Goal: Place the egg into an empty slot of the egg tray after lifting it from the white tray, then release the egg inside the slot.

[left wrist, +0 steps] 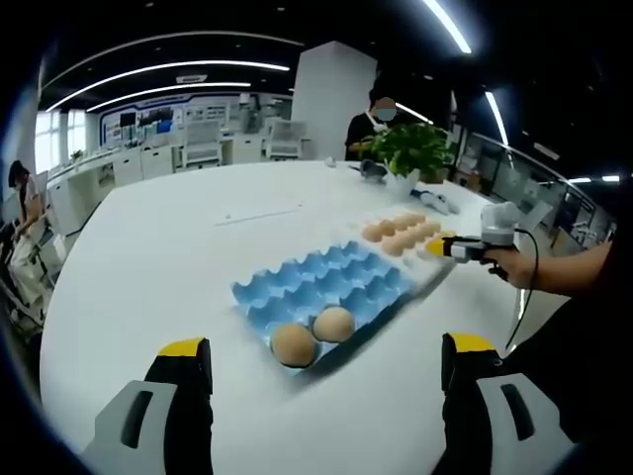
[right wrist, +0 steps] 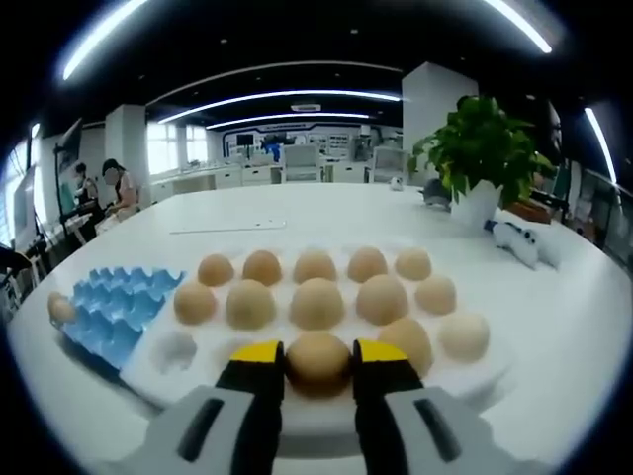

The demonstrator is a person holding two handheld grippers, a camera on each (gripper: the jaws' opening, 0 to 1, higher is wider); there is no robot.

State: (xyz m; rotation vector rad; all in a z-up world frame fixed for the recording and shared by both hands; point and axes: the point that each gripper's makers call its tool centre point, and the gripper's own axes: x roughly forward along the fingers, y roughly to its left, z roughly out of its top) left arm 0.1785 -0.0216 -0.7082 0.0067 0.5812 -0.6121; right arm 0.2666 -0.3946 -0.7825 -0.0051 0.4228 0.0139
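My right gripper has its yellow-tipped jaws pressed against both sides of a brown egg in the front row of the white tray, which holds several eggs. To the left lies the blue egg tray with an egg at its far end. In the left gripper view the blue egg tray lies ahead with two eggs in its near corner. My left gripper hovers open over the table before it. The right gripper reaches into the white tray from the right.
A potted plant and small toys stand at the back right of the round white table. A person stands behind the plant, another sits at the far left. A hand holds the right gripper.
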